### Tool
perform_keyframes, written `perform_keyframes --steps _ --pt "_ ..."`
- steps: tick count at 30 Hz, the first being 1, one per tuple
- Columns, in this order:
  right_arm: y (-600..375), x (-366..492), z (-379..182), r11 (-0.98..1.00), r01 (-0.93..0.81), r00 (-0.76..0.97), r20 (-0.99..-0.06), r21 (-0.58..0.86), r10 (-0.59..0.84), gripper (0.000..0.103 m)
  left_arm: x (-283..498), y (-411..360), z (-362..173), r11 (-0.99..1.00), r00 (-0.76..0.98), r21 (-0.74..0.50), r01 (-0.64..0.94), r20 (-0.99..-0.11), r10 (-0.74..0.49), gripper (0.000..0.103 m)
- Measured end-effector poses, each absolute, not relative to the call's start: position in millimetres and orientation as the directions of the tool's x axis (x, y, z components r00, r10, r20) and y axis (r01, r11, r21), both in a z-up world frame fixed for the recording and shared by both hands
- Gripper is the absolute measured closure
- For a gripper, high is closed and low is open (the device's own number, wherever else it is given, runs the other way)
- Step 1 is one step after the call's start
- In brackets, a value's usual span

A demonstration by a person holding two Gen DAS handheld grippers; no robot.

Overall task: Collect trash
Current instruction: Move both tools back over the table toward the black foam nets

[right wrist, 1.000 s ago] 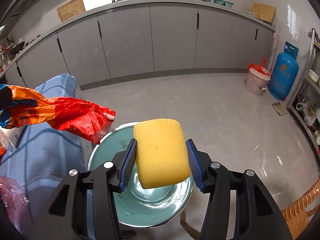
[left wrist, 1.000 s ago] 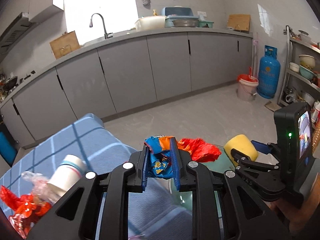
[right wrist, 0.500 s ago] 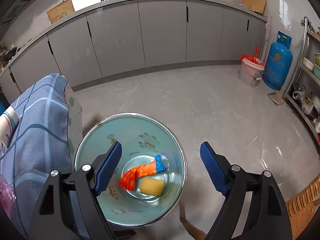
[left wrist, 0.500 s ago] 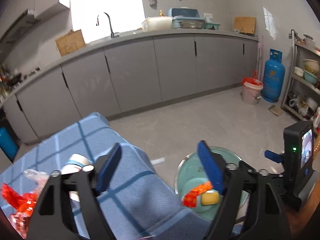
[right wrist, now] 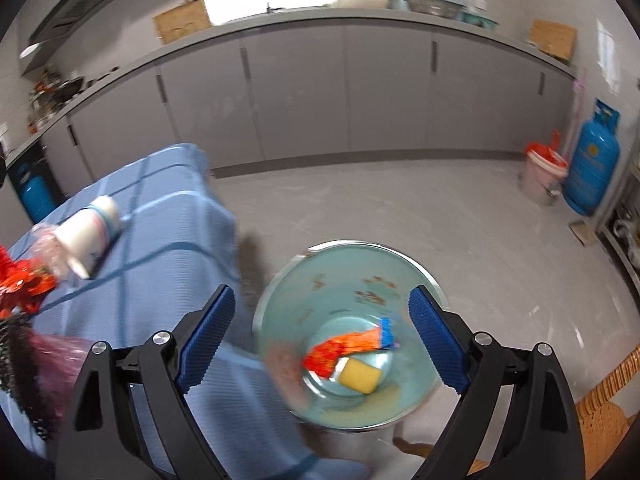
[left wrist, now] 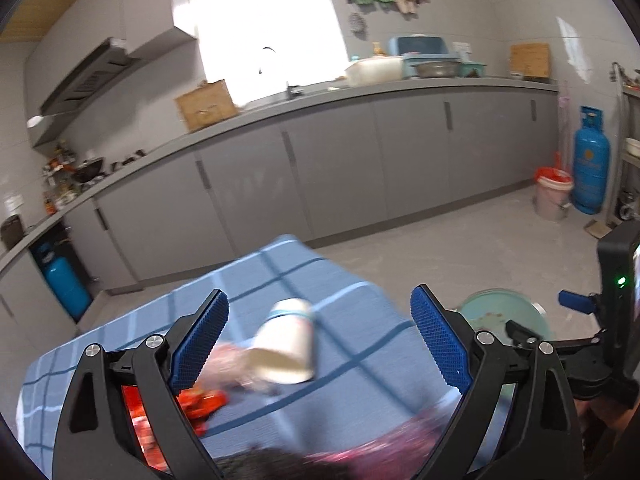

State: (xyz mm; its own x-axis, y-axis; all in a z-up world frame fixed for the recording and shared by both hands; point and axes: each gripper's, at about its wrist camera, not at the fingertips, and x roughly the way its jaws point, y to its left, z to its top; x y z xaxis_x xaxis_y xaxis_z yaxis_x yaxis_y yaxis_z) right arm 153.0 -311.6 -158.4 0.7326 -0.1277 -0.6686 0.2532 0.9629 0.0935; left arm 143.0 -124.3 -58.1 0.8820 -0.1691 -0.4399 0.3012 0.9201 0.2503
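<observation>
Red wrapper: lies at the left end of the blue checked cloth that covers the counter; crinkled film, judged very light, limp and slippery; best pinched across a bunched fold.
Clear plastic scrap: beside the wrapper, touching the mouth of the cup; blurred, judged flimsy and weightless.
Paper cup: on its side on the cloth, open end toward the camera; judged light, thin-walled, easily crushed, apt to roll; take it across the body near the rim with gentle pressure.
Left gripper: jaws spread wide, nothing between them, aimed at the cup.
Pink plastic bag: at the near edge of the cloth, blurred; soft, probably light.
Right gripper: jaws wide apart, empty, above the basin.
Basin: green, off the right end of the counter, lower down; serves as the trash receptacle.
Orange snack wrapper: inside the basin, collected.
Yellow sponge: inside the basin, touching the wrapper; soft, springy.
</observation>
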Motion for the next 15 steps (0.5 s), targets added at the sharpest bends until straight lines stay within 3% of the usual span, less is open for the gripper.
perform_keyframes --steps 9,15 --pt "-235.7 153.3 -137.2 0.99 0.12 0.759 -0.65 0.069 -0.047 0.015 127.8 -22.2 -51.9 0.96 0.911 0.261 0.102 -0.413 0.016 0.012" --pt "-201.9 147.5 -120.6 0.997 0.062 0.773 -0.634 0.054 -0.014 0.015 115.1 43.4 -58.1 0.971 0.888 0.238 -0.023 -0.442 0.13 0.012"
